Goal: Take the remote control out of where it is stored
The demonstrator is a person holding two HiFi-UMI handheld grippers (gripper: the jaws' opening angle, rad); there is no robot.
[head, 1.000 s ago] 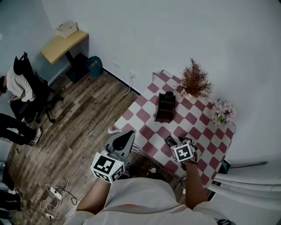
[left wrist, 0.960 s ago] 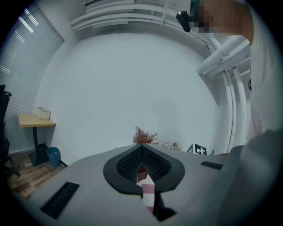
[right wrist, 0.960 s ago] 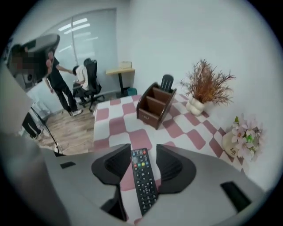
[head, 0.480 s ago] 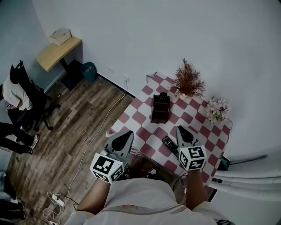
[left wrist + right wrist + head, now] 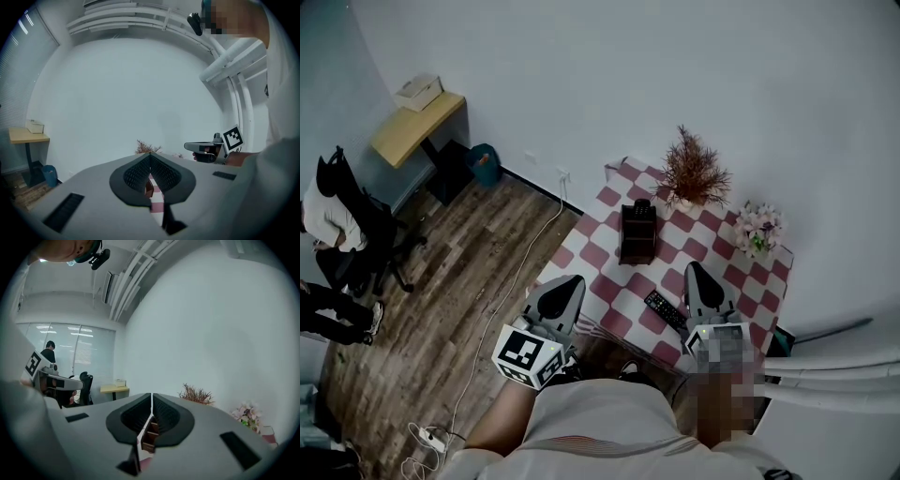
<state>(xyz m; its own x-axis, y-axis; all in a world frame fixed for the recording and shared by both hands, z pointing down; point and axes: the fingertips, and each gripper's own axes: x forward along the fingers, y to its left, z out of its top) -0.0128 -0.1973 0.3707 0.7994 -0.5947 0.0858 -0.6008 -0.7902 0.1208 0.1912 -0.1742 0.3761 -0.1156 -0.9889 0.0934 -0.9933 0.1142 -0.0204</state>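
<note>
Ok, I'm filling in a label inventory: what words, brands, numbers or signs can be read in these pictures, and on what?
No text in any view can be read.
Remote control: button print too small to read.
Box on the side desk: no legible print.
Marker cube on the left hand-held gripper: black-and-white square patterns only, no letters or digits.

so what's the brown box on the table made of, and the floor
The brown box looks like dark wood or wood-look board, matte, with straight dividers inside; it is too small to be sure. The floor looks like wood or laminate planks: long grained strips with a low sheen.
</note>
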